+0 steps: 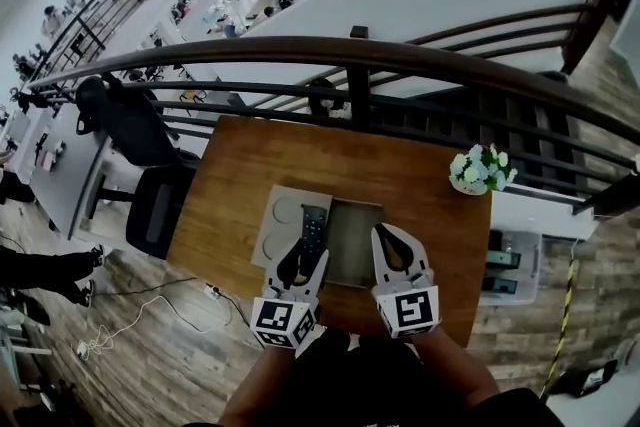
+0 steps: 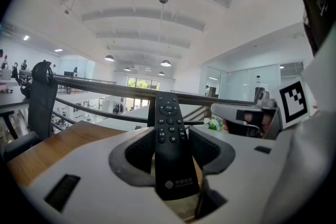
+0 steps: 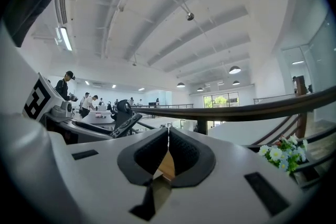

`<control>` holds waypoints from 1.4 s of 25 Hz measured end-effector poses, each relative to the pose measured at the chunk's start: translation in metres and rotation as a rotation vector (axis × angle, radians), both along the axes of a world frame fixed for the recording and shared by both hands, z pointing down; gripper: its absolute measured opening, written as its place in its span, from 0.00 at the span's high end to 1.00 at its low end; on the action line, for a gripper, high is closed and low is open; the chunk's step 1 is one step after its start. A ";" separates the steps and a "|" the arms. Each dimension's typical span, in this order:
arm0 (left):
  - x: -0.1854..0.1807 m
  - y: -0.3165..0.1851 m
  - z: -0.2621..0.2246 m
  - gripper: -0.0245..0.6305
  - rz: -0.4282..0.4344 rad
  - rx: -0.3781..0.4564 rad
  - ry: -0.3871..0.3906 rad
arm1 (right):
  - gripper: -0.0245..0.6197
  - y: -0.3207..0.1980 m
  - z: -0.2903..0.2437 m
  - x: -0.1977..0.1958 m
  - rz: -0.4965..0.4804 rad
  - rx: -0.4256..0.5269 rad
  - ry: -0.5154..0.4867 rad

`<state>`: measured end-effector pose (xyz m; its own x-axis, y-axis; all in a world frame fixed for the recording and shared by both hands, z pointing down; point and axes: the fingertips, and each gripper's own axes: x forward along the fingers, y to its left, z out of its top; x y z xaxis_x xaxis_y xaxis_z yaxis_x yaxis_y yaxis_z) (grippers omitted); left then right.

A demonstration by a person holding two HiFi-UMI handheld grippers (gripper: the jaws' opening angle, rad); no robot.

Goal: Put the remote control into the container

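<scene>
Head view: I see the wooden counter (image 1: 250,165) carrying an open grey container (image 1: 356,207) close to the middle of its near edge. A pale panel (image 1: 280,215) with two round recesses lies against the container on the side toward the counter's left edge. The left gripper (image 1: 311,253) is clamped across the width of the black remote control (image 1: 313,225). The remote control points toward the far edge, over the seam between panel and container; whether it touches either I cannot tell. The right gripper (image 1: 384,231) has its jaws together and empty, over the container's near part. A pot of white flowers (image 1: 482,169) stands at the far right corner.

Left gripper view: both jaw tips press the remote control's long edges, buttons facing the camera.

Right gripper view: the pads meet in one line with nothing between them.
</scene>
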<state>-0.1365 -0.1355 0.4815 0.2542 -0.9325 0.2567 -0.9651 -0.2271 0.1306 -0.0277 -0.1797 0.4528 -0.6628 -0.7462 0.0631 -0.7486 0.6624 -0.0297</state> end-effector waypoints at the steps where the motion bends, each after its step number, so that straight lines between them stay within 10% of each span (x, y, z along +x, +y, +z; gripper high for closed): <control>1: 0.000 -0.002 0.004 0.66 0.005 -0.009 0.002 | 0.92 0.000 0.005 -0.001 0.004 -0.014 0.007; 35: 0.050 -0.058 0.165 0.65 0.133 -0.419 -0.028 | 0.92 -0.024 0.114 0.024 0.106 -0.220 0.102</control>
